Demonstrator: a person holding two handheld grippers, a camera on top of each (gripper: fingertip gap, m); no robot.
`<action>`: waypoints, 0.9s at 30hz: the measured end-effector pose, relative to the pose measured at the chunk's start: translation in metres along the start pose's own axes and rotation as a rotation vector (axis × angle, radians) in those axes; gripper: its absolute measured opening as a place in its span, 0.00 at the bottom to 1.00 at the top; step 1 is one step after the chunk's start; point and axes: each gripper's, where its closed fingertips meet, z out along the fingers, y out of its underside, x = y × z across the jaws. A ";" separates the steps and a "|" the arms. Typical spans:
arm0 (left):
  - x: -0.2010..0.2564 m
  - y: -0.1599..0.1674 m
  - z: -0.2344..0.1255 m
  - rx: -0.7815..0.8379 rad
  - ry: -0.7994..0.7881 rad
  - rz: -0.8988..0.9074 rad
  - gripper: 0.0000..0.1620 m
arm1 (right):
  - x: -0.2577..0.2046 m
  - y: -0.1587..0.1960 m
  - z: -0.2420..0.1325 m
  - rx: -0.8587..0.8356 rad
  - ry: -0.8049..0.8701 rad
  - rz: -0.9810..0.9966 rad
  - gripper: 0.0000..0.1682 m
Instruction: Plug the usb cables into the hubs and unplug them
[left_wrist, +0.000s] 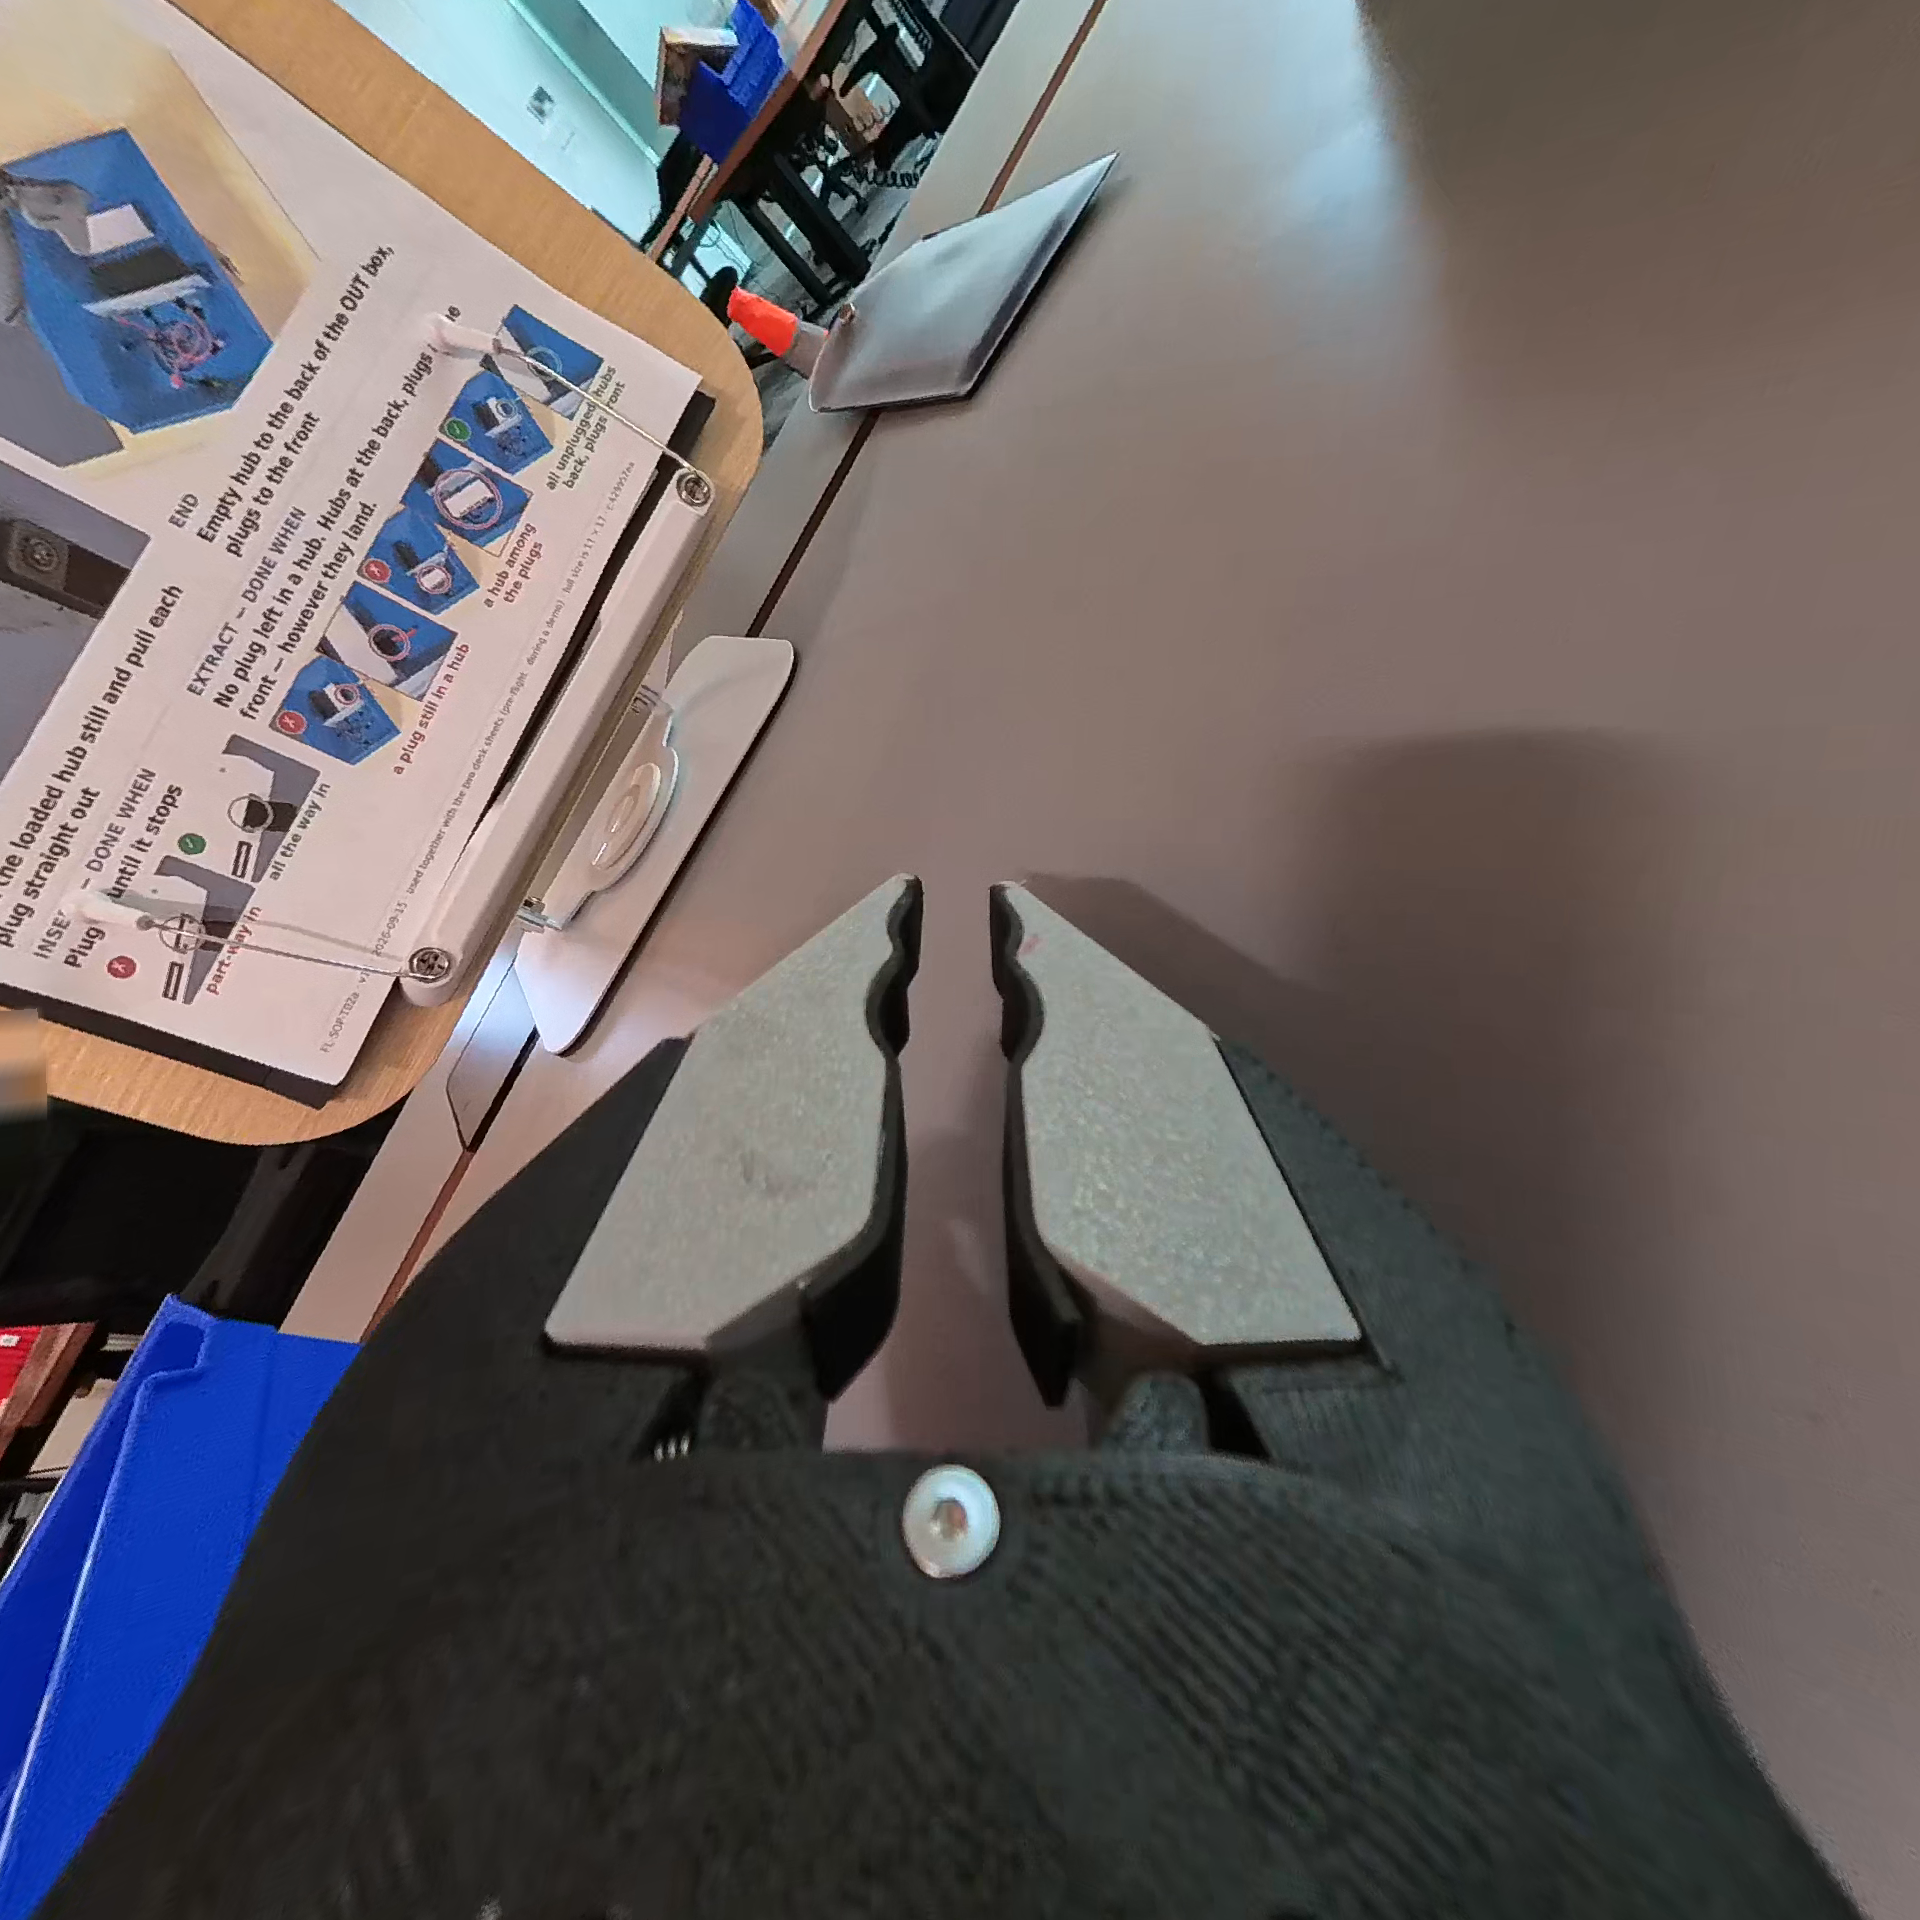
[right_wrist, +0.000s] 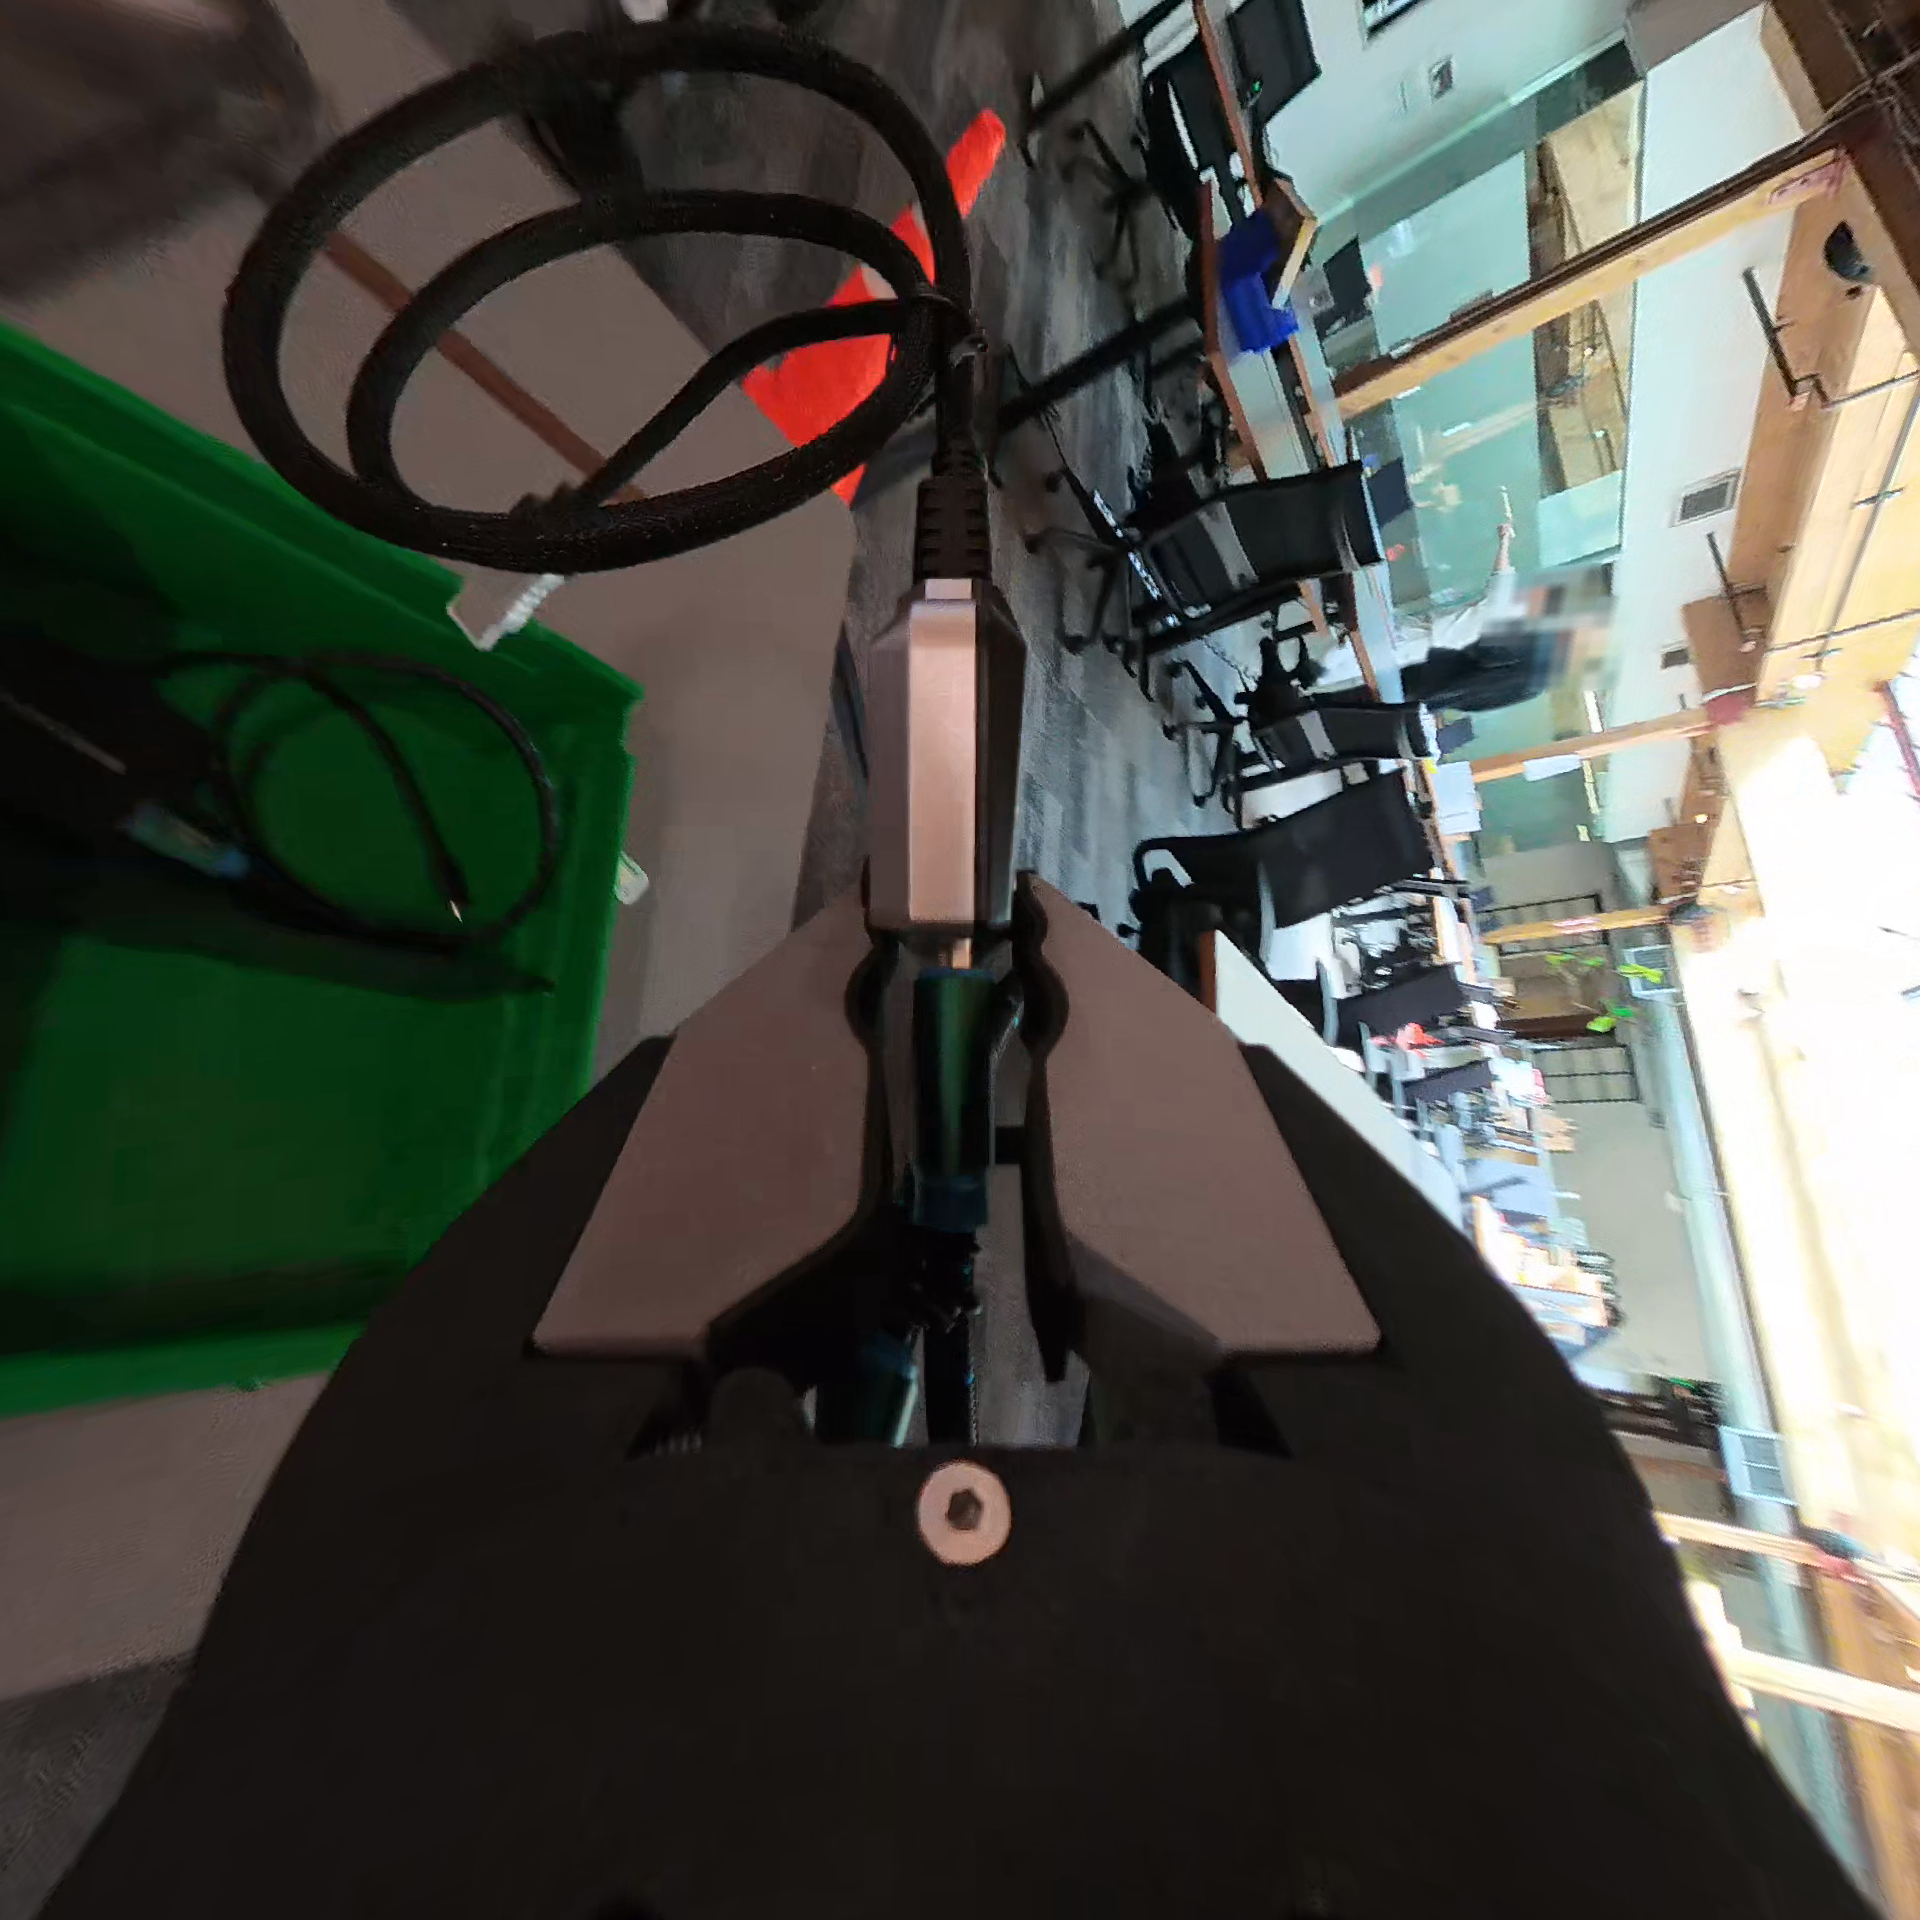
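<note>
My right gripper (right_wrist: 945, 914) is shut on a silver adapter (right_wrist: 935, 758), held in the air past the table edge. A black braided cable (right_wrist: 582, 312) runs from the adapter's far end and loops above it. A dark green-blue plug (right_wrist: 948, 1081) with a dark cable sits between my fingers behind the adapter, joined to its near end. My left gripper (left_wrist: 956, 914) hovers over the bare brown table (left_wrist: 1351, 623) with its jaws slightly apart and nothing between them.
A green bin (right_wrist: 312, 1039) holding thin black cables stands left of my right gripper. A blue bin (left_wrist: 135, 1558) is at the left gripper's lower left. An instruction sheet on a wooden board (left_wrist: 717, 353) with a white stand, and a grey pad (left_wrist: 956, 301), lie beyond. An orange cone (right_wrist: 831, 343) stands on the floor. Spacing between my two grippers at the tips: around 60 cm.
</note>
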 end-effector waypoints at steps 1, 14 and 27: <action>0.000 0.000 0.000 0.000 0.000 0.001 0.07 | 0.003 0.005 -0.003 -0.025 0.002 -0.044 0.11; -0.001 0.004 0.001 -0.018 -0.016 0.020 0.06 | -0.143 0.011 0.095 -0.196 -0.342 -0.759 0.11; 0.002 0.006 0.005 -0.034 0.001 0.055 0.06 | -0.225 0.073 0.186 -0.331 -0.483 -0.722 0.12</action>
